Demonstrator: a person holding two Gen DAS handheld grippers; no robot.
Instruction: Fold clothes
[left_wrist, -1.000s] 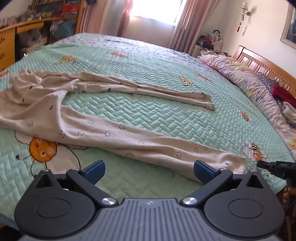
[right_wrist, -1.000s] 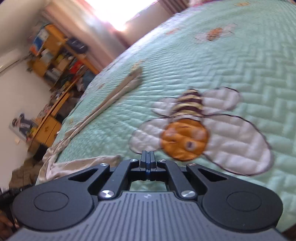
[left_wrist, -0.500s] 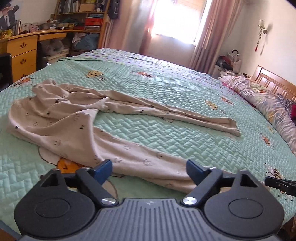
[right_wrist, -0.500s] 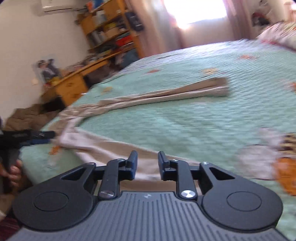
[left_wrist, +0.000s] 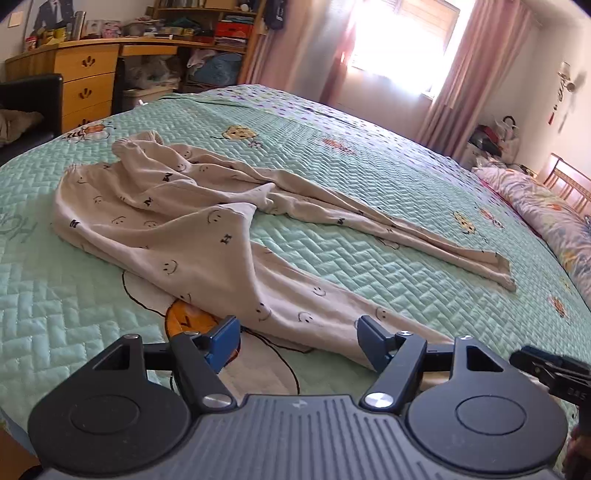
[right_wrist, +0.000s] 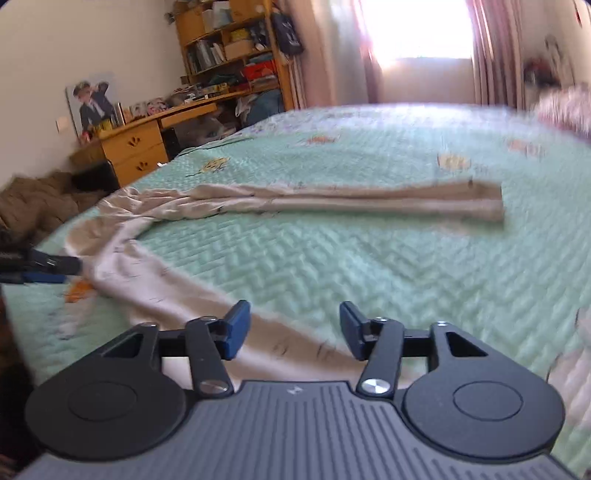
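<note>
Beige trousers (left_wrist: 192, 229) printed with small smiley faces lie spread on the green quilted bed (left_wrist: 369, 173), waist crumpled at the left, both legs running right. My left gripper (left_wrist: 297, 343) stands open just above the near leg, nothing between its blue pads. In the right wrist view the same trousers (right_wrist: 332, 199) lie blurred, far leg straight across the bed, near leg curving under my right gripper (right_wrist: 293, 328), which is open over that leg's cloth. The other gripper shows at each view's edge: the left gripper (right_wrist: 40, 266) at the left, the right gripper (left_wrist: 554, 373) at the right.
A wooden desk with drawers (left_wrist: 85, 81) and bookshelves (left_wrist: 207, 26) stand beyond the bed's left side. A dark chair (left_wrist: 26, 110) sits by the desk. Flowered pillows (left_wrist: 546, 210) and a wooden headboard (left_wrist: 569, 181) line the right. A bright curtained window (left_wrist: 399, 40) is at the back.
My right gripper has opened from shut and swung from the bee print to the near trouser leg. The left gripper has shifted leftward along that leg, staying open.
</note>
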